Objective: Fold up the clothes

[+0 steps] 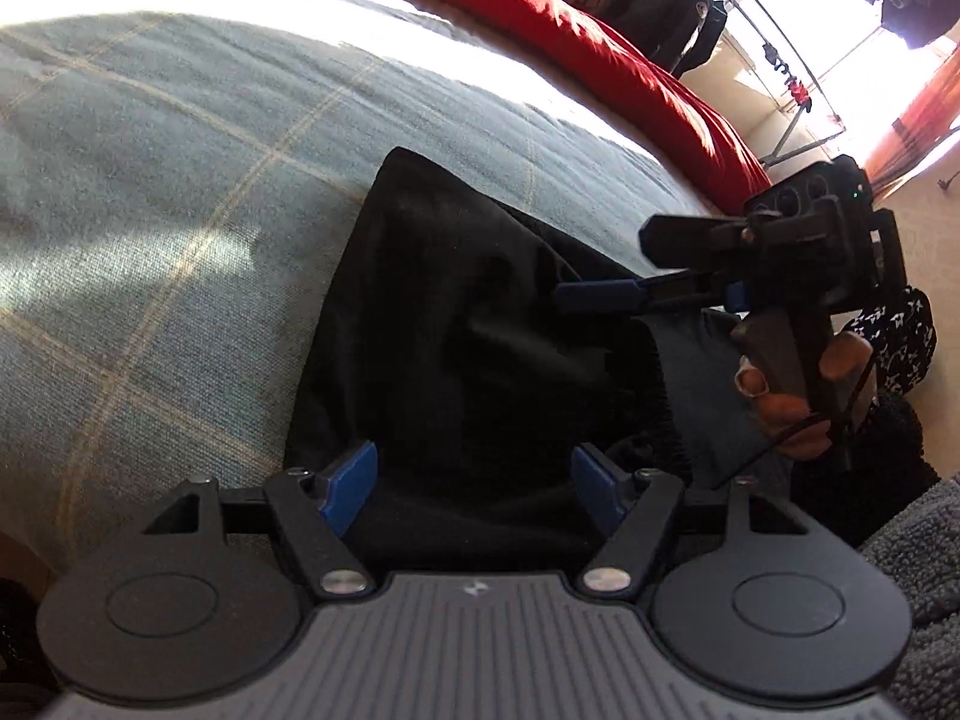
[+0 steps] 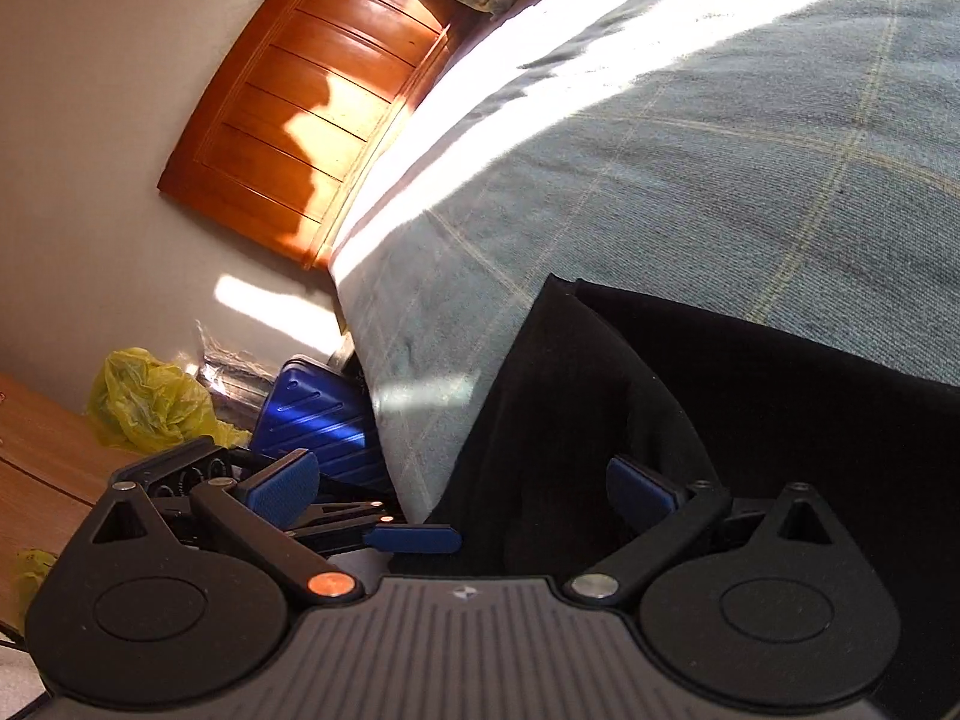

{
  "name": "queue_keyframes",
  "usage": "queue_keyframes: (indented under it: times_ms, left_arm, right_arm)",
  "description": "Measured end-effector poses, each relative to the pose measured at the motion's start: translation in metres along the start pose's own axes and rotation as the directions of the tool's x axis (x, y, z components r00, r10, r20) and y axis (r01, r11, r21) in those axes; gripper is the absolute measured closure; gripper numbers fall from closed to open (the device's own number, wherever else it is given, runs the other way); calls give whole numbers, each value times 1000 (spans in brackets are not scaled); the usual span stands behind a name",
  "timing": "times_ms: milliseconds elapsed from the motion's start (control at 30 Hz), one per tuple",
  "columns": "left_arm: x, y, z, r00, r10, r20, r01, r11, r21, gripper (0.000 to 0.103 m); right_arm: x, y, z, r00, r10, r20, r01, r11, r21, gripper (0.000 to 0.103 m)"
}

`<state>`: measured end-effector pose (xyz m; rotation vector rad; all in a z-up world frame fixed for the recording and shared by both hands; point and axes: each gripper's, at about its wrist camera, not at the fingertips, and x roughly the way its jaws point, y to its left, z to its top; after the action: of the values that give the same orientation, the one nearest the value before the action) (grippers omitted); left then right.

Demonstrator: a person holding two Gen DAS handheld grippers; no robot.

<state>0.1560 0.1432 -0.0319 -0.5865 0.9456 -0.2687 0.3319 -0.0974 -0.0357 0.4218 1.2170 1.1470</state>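
Left wrist view looks down on a black garment (image 1: 480, 324) lying on the bed's grey-blue checked bedspread (image 1: 180, 180), near the bed's edge. The left hand-held gripper (image 1: 474, 492) hangs over the near part of the cloth with its blue pads (image 1: 351, 489) spread wide, cloth showing between them but neither pad pressing on it. To the right, the right hand-held gripper (image 1: 600, 267) comes in sideways over the garment, a hand (image 1: 798, 396) wrapped round its handle; its two fingers stand apart and pinch nothing. A red cover (image 1: 600, 54) runs along the far side of the bed, and dark clothes hang on a rack (image 1: 678, 0) by the bright window. Right wrist view shows the same black garment draped over the bed's edge, with the wooden headboard (image 2: 312, 114) against the wall. Down beside the bed sits a blue hard-shell suitcase (image 2: 318, 414), closed, contents unseen, next to a yellow plastic bag (image 2: 144, 396) whose contents I cannot make out.
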Motion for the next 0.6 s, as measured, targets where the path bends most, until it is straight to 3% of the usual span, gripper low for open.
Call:
queue_keyframes:
  times_ms: [33, 167, 300, 367, 467, 600]
  left_arm:
    - [-4, 2, 1, 1000, -10, 7, 10, 1000, -17, 32]
    - [-25, 0, 23, 996, 54, 64, -57, 998, 40, 32]
    - [-21, -6, 61, 992, 21, 123, -32, 995, 93, 31]
    - [-5, -13, 79, 991, -24, 133, 6, 991, 136, 30]
    - [34, -21, 98, 992, -73, 98, 59, 988, 143, 30]
    - [82, -8, 99, 999, -16, 39, 11, 994, 112, 30]
  right_arm:
    - [4, -7, -2, 998, -56, -14, 56, 998, -15, 0]
    - [-13, 8, -9, 999, -47, 11, 48, 994, -98, 0]
    - [-26, 39, -21, 1000, -28, -4, 27, 972, -234, 0]
    - [-18, 46, -31, 998, -27, -54, 10, 960, -281, 0]
    - [4, 38, -47, 984, -144, -105, 106, 945, -308, 0]
    - [4, 32, -55, 987, -143, -69, 114, 942, -315, 0]
